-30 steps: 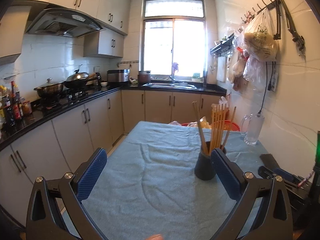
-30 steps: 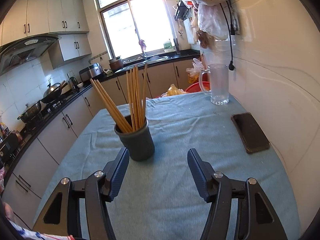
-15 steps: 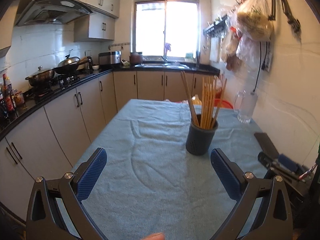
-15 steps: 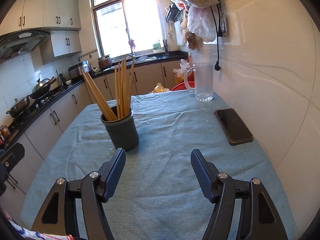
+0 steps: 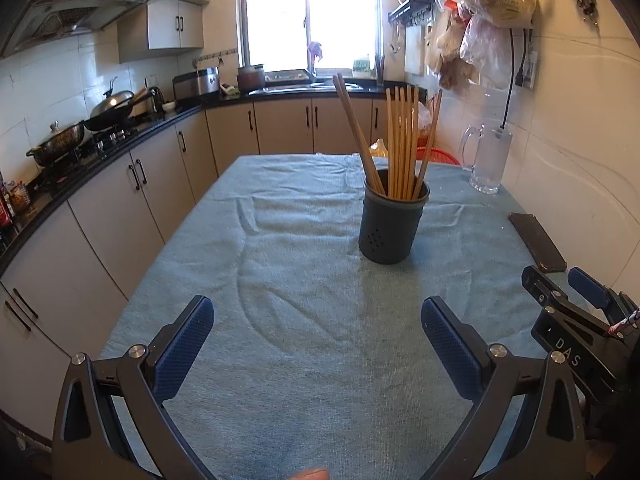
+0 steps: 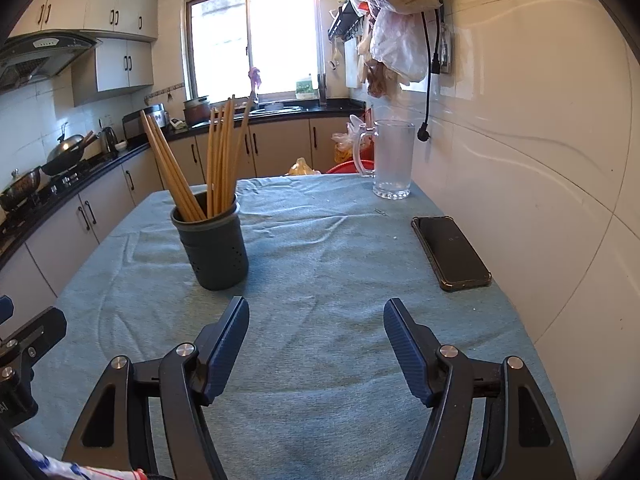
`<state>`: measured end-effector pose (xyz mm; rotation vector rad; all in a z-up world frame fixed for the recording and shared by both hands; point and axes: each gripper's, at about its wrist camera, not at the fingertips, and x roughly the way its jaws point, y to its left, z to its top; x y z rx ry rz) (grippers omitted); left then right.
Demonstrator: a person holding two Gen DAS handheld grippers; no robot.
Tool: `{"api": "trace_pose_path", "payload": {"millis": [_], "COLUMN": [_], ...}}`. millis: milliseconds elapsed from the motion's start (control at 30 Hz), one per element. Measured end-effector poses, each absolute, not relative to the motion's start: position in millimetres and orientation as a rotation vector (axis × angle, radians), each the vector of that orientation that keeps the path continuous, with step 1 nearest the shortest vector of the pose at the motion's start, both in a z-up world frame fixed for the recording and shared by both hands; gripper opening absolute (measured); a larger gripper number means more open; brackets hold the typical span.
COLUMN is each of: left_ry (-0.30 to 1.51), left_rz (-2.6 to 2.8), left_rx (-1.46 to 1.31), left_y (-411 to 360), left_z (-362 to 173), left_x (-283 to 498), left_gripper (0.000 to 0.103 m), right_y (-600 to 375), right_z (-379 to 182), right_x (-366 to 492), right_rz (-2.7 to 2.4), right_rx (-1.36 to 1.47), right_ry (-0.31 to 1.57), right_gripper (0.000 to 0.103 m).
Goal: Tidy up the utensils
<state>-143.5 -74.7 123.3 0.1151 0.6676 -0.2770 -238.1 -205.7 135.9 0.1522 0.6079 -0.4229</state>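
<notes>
left gripper (image 5: 318, 338): jaws spread, empty
right gripper (image 6: 316, 340): jaws spread, empty
risk: holder (image 6: 212, 248) ahead-left of right jaws tips if chopsticks (image 6: 218, 160) are nudged sideways

Matt plastic holder (image 5: 393, 227), wooden chopsticks (image 5: 401, 142)

Bright daylight from blown-out window (image 5: 310, 16), sharp, fisheye-curved edges, dark corners

One holder (image 5: 391, 226), one mug (image 6: 393, 160), one phone (image 6: 451, 252)
</notes>
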Motion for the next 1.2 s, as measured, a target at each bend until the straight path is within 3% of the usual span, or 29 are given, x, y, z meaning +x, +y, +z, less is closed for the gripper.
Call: {"api": "trace_pose_path", "payload": {"millis": [1200], "left_ry": [0.763], "left_rz": [-0.316], "left_rx": [0.09], "left_y": [-79], "left_z": [101], "left_x": [-120], "left_gripper": [0.103], "right_y": [-202], "right_z": [125], "right_x": [-222], "right_rz": [-0.44], "right_rx": [0.086], "right_ry": [0.643], "right_gripper": [0.077]}}
